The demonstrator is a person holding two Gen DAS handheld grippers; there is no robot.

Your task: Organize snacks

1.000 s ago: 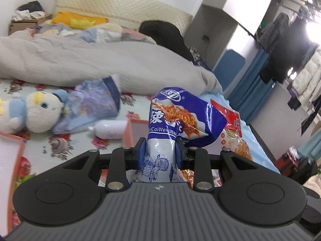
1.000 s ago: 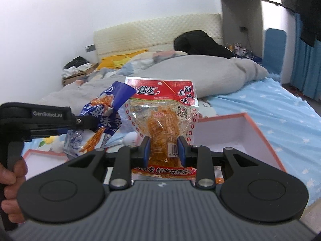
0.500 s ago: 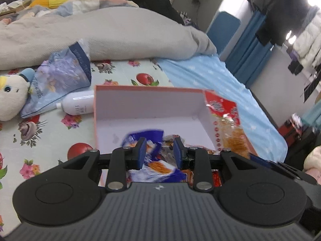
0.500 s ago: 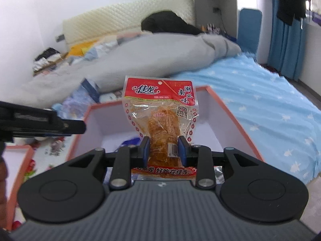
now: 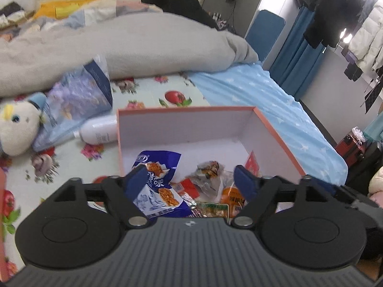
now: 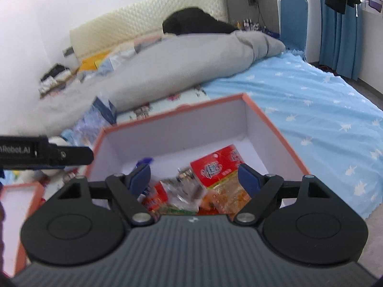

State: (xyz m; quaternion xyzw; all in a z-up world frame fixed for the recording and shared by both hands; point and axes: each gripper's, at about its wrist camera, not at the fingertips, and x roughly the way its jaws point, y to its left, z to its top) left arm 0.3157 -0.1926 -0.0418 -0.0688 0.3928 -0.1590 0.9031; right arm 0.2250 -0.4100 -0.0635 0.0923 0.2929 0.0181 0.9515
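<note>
Left wrist view puts the blue snack packet (image 5: 155,181) at your 7 o'clock inside the orange-rimmed box (image 5: 186,111), lying flat on the box floor beside a heap of small wrappers (image 5: 210,179) at 5 o'clock. Right wrist view shows the red snack packet (image 6: 219,167) resting on that same heap, tipped against the box's 3 o'clock wall.

Your left tool (image 5: 192,183) hangs over the box with its jaws spread wide and nothing between them; the blue packet lies below, free of the pads. Your right tool (image 6: 196,179) is likewise spread wide and empty above the red packet.

You appear to be at the release step, with both packets lying loose in the box. Judging by what lies outside, more sorting may remain: a large pale-blue bag (image 5: 76,102) sits on the bed at 10 o'clock of the box, with a white bottle (image 5: 99,132) just beside the box's 9 o'clock wall and a plush toy (image 5: 16,129) farther out. A second orange-rimmed tray (image 6: 21,191) shows at 9 o'clock in the right view.

Your next move calls for lifting both tools straight up clear of the rim, then swinging the left one toward 10 o'clock.
</note>
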